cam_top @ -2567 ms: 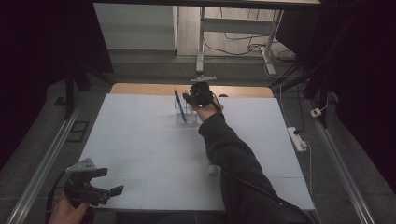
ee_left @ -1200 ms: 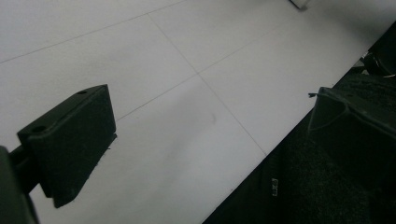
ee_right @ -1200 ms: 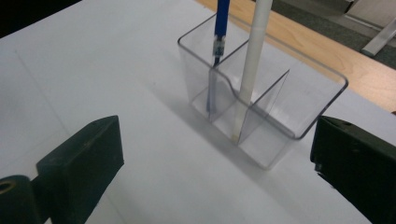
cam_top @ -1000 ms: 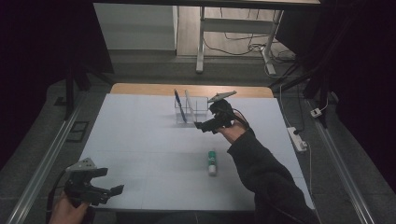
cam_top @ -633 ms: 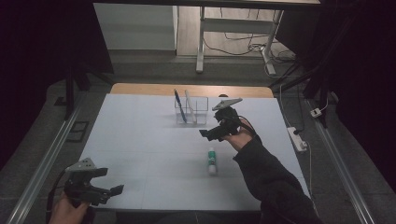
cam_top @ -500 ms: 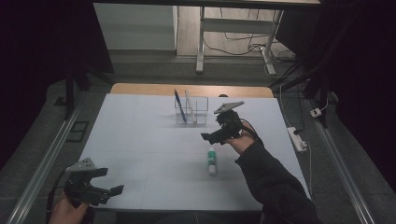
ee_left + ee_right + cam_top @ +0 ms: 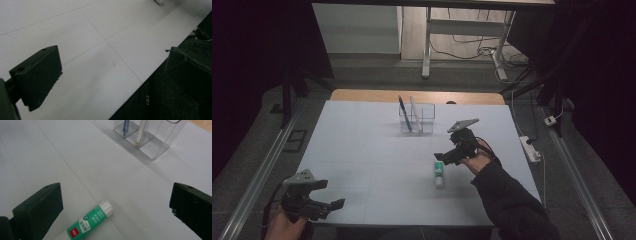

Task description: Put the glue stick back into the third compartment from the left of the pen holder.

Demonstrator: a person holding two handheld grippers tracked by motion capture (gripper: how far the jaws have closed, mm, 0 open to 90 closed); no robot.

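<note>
Just below the spread right hand-held gripper [image 7: 447, 156] lies the green-and-white plastic glue stick [image 7: 439, 173], its long axis pointing away from the jaws.

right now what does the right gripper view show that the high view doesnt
Right gripper view alone: the print on the glue stick, reading GLUE STICK on a green and white label, and the dividers inside the clear holder.

High view alone: the left gripper low over the near left of the table, the right gripper from outside, open above the glue stick, and the floor cables beyond.

Both: the glue stick lying flat, the holder with a blue pen and a white stick.
</note>
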